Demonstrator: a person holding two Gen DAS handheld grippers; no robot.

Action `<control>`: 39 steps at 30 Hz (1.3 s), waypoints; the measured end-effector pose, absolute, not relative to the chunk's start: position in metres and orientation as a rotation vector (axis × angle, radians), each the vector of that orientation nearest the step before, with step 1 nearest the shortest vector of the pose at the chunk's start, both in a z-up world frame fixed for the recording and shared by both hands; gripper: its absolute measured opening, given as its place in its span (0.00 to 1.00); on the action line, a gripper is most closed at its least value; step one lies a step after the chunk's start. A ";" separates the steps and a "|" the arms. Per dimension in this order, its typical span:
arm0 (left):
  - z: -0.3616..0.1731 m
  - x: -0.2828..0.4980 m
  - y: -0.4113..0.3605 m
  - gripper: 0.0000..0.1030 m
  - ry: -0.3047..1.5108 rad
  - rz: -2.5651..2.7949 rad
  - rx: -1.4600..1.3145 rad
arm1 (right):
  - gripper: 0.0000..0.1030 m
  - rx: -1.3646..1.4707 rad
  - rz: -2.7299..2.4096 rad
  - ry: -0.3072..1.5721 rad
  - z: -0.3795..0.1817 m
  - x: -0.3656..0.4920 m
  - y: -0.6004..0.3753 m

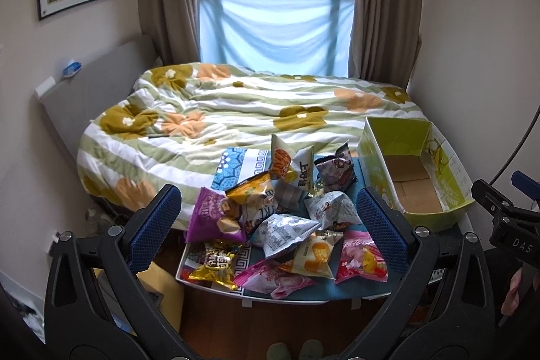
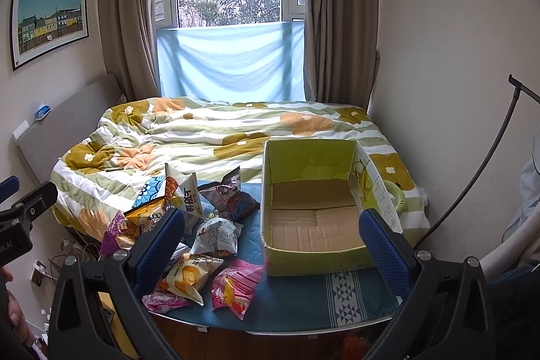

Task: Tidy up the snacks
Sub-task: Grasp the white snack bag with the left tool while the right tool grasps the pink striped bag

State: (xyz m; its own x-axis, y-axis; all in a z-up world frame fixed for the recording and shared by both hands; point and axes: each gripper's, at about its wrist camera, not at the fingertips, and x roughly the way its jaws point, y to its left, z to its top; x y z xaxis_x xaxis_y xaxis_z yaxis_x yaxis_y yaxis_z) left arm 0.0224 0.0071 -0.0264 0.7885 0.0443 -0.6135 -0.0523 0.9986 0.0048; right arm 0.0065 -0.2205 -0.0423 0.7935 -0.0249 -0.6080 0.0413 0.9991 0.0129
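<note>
Left wrist view: the left gripper point(image 1: 270, 218) hangs above a heap of snack packets point(image 1: 283, 225) on the bench point(image 1: 303, 297), its jaws spread wide and pinching nothing. The packets lie tumbled over one another on a blue patterned cloth, a purple bag point(image 1: 211, 218) at the left edge, a pink bag point(image 1: 361, 258) near the front right, a silver bag point(image 1: 287, 231) in the middle. The empty green cardboard box point(image 1: 415, 177) stands just beside the heap, to its right, with a quilted bed point(image 1: 236, 100) behind. The likely step is a first pick; it would go best with a loose packet on top of the heap, such as the silver one, gripped across a crimped seam so the puffed foil does not slip.

Right wrist view: the right gripper point(image 2: 271, 245) faces the open box point(image 2: 314, 211), jaws likewise spread and holding nothing. The box floor is bare cardboard, so no snack is yet stowed. The heap point(image 2: 199, 225) sits to the box's left, a pink packet point(image 2: 236, 289) nearest its front corner. That one looks the easiest reach for this side; lifting it clear of the box wall before lowering should keep the light box from being shoved.
</note>
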 end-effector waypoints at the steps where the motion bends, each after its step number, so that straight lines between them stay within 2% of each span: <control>1: -0.034 0.024 0.007 0.99 0.686 0.059 -0.017 | 0.99 0.027 -0.030 0.670 -0.048 0.009 -0.222; 10: -0.128 0.044 -0.004 0.99 0.890 0.032 -0.057 | 0.99 0.058 0.059 0.881 -0.134 0.037 -0.231; 19: -0.199 0.101 -0.008 0.99 0.986 0.000 -0.007 | 0.99 0.137 0.098 1.018 -0.211 0.061 -0.226; 33: -0.274 0.172 -0.011 0.99 1.115 -0.076 0.156 | 0.99 0.235 0.084 1.144 -0.275 0.099 -0.202; 37: -0.281 0.182 -0.012 0.91 1.128 -0.109 0.163 | 0.99 0.248 0.068 1.158 -0.285 0.104 -0.198; 39: -0.281 0.184 -0.012 0.80 1.129 -0.134 0.155 | 0.99 0.257 0.063 1.156 -0.287 0.106 -0.198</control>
State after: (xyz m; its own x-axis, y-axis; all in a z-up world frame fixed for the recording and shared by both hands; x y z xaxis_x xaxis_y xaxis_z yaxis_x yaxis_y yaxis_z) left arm 0.1839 -0.0119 -0.2813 0.4217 -0.0284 -0.9063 0.1851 0.9812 0.0553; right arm 0.1063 -0.1978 -0.2874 0.4047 0.1809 -0.8964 0.0828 0.9690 0.2330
